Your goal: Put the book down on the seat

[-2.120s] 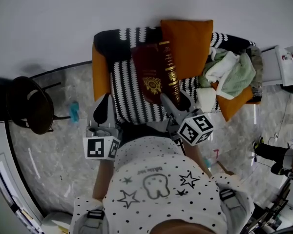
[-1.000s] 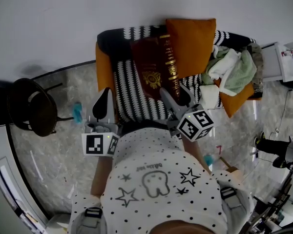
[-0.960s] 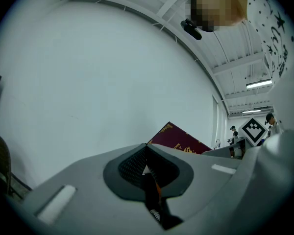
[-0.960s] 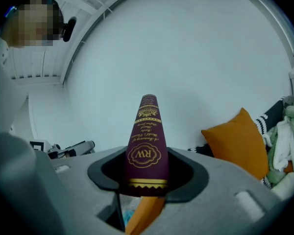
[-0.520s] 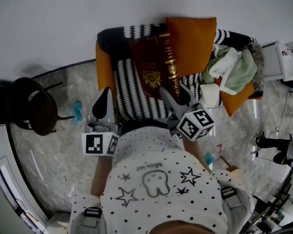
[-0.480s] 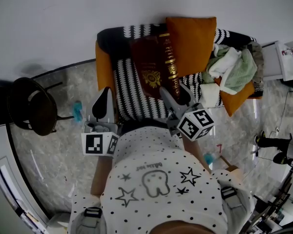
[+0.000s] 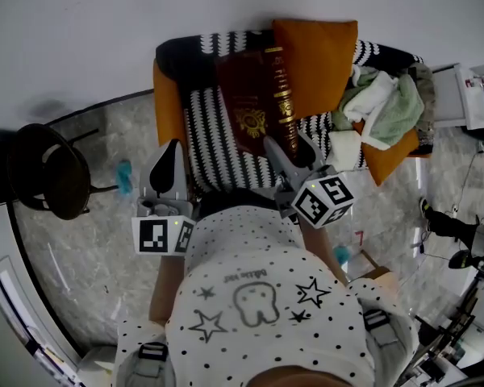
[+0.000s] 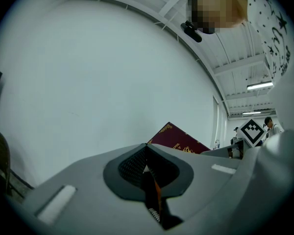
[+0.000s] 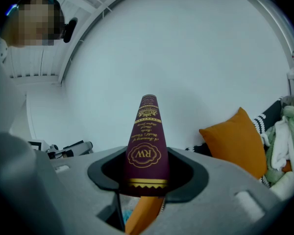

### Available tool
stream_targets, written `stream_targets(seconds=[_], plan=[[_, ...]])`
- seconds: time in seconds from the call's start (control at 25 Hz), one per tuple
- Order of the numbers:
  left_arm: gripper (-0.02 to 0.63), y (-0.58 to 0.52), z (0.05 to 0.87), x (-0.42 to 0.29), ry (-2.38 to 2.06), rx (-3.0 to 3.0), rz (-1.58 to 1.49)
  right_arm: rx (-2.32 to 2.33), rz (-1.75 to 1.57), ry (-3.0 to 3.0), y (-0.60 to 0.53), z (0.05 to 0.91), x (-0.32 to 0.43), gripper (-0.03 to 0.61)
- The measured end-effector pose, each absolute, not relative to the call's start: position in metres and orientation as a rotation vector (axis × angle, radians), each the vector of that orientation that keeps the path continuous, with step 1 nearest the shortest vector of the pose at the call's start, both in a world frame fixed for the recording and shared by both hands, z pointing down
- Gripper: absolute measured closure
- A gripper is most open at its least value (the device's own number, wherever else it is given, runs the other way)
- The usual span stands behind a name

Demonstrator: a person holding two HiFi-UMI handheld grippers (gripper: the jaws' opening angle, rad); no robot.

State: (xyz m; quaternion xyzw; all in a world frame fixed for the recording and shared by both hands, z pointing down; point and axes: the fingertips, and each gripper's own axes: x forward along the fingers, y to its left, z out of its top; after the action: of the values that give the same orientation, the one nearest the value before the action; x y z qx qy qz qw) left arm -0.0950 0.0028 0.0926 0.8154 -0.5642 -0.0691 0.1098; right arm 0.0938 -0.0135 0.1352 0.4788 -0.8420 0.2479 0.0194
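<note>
The person's grey plastic left gripper (image 7: 172, 156) is held level beside the left hip, pointing to 12 o'clock, its jaws pressed together on nothing. The matching right gripper (image 7: 284, 153) tips slightly downward toward 11 o'clock, jaws clamped on the spine of a dark red hardback book (image 7: 254, 103). The left forearm (image 7: 168, 285) and right forearm (image 7: 327, 252) tuck close to the torso.

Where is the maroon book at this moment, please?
The book is centre top in the head view, held in the right gripper over the striped seat, its spine beside the orange cushion.
</note>
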Motion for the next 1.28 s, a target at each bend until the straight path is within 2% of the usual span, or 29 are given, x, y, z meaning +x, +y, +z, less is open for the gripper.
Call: stream_targets(seconds=[0.72,1.28], plan=[[0.618,-0.009,0.100,-0.091,-1.660,2.402,-0.209,1.455,0.824,-2.578,-0.024,0.159,0.090,0.371],[0.618,-0.014,0.144,-0.079,-1.592,2.336,-0.173,1.418,0.945,-2.524,-0.036,0.202,0.082,0.371]])
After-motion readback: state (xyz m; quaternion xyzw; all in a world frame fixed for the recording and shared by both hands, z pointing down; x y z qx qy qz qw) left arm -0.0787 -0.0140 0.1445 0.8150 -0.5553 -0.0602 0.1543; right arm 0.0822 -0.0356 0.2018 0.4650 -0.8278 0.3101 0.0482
